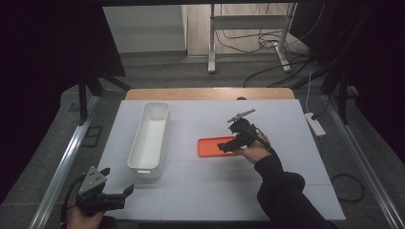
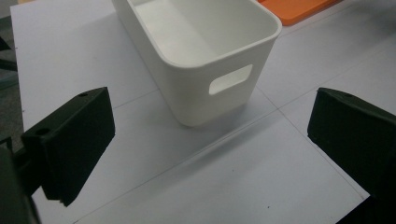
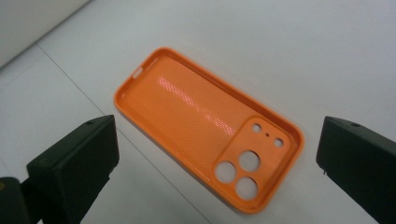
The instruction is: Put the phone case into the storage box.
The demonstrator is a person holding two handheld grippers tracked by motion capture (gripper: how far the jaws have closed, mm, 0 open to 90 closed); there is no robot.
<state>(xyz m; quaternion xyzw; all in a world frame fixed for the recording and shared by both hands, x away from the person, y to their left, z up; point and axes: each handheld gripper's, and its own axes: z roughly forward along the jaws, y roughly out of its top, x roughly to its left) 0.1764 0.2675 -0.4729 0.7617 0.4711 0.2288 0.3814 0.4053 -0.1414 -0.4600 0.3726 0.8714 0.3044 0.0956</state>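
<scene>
While I hold the right gripper (image 1: 228,144) over the orange phone case (image 3: 205,140), its jaws gape wide with nothing between them. The case lies flat, inside up, mid-bench, right of the white bin (image 1: 149,138). My left gripper (image 1: 117,183), likewise wide and empty, hovers at the near-left corner.

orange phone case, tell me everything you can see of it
The orange, soft-looking plastic phone case lies flat on the white table, open side up, empty. It is a rounded rectangle with a raised rim, a dotted inner face, a raised camera block with three large round holes and smaller ones, and a slot in one side edge. It sits right of the white plastic bin, apart from it. The right hand-held gripper, jaws open, hovers over it.
</scene>
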